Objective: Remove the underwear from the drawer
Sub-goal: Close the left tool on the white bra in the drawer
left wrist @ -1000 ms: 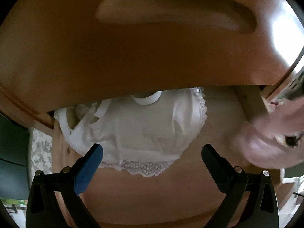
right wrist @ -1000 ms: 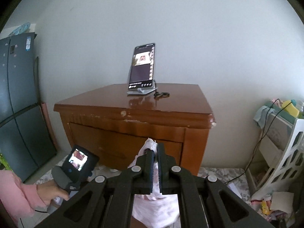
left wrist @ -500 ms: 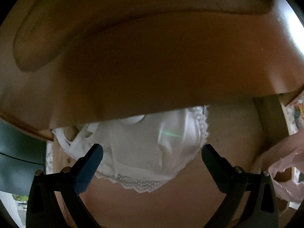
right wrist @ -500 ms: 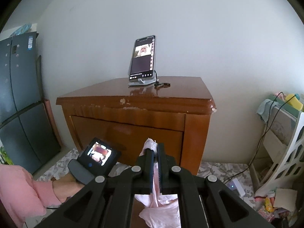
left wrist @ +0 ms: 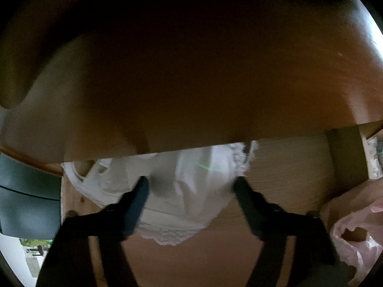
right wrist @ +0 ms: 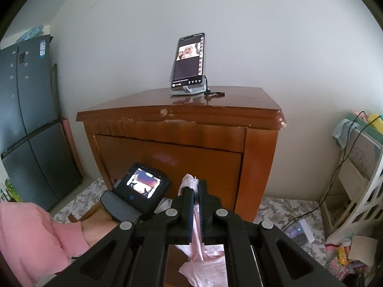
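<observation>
The left gripper (left wrist: 191,186) fingers are being closed around the white lace underwear (left wrist: 177,191) lying in the drawer (left wrist: 287,167), to lift it. A pink underwear (right wrist: 198,239) is pinched by the right gripper (right wrist: 195,189), already removed. Two garments are counted, one per gripper.

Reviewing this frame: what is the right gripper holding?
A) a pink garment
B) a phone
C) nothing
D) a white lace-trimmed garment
A: the right gripper is shut on the pink garment, which hangs below it, while the white lace-trimmed garment lies in the drawer.
</observation>
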The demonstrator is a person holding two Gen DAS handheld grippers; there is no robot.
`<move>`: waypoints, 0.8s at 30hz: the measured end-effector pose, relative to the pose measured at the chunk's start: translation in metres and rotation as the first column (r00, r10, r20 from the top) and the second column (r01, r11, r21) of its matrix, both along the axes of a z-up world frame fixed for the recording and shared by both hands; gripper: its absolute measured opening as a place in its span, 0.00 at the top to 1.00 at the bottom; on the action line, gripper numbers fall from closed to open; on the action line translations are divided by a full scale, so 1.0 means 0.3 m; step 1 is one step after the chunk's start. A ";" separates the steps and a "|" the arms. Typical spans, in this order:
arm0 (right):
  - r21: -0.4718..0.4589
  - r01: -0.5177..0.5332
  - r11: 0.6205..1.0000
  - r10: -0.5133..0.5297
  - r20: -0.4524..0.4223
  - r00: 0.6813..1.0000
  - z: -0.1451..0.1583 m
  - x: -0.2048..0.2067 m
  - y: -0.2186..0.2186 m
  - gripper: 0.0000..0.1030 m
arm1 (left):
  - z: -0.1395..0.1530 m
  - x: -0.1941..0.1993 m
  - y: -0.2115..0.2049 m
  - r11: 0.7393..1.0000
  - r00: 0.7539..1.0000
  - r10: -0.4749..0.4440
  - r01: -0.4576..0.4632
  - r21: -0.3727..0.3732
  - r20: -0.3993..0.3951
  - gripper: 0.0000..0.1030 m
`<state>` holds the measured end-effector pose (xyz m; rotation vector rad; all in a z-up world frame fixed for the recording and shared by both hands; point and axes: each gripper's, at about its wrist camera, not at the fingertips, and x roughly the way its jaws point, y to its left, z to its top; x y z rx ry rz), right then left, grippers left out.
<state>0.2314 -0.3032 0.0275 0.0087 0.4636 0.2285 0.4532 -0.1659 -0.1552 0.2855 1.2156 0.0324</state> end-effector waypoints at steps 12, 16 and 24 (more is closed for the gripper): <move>-0.012 -0.019 1.000 0.018 -0.009 1.000 -0.008 -0.018 0.019 0.96 | 0.096 -0.112 0.070 0.995 0.999 -0.025 0.028 -0.101 0.031 0.99; -0.009 -0.023 1.000 0.023 -0.009 1.000 -0.008 -0.028 0.026 0.96 | 0.128 -0.166 0.132 0.992 0.998 -0.055 0.059 -0.111 0.038 0.99; -0.014 -0.024 1.000 0.024 -0.015 1.000 -0.003 -0.044 0.045 0.96 | 0.107 -0.217 0.241 0.981 0.995 -0.101 0.098 -0.168 -0.010 0.99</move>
